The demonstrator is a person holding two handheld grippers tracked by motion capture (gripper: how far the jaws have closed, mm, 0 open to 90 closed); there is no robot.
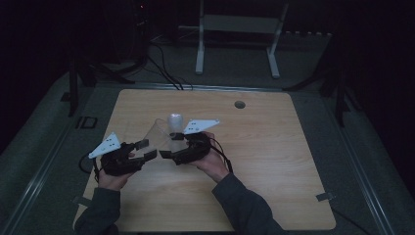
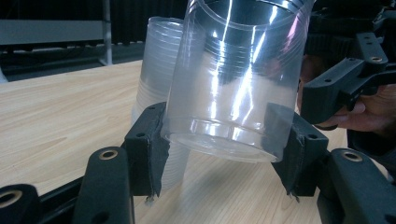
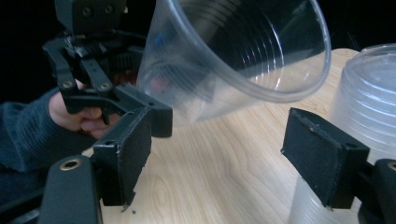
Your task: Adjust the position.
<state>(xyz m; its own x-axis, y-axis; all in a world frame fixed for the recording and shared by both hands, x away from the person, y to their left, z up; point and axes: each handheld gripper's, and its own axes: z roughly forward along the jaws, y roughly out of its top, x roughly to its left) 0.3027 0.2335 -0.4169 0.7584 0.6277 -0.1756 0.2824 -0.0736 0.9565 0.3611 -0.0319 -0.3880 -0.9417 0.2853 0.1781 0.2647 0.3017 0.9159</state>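
Clear plastic cup (image 2: 233, 79) tilted, base clamped in left gripper (image 2: 219, 149), right gripper (image 3: 219, 154) jaws apart w/ nothing between, cup stack (image 3: 369, 116) beside, wood table (image 1: 274, 161).

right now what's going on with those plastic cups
A person at a wooden table works with a gripper in each hand. The left gripper is clamped on the base of a clear plastic cup, holding it tilted off the table. The right gripper is open with nothing between its jaws, next to a stack of cups standing on the table. It looks as though one cup has been taken off the stack.
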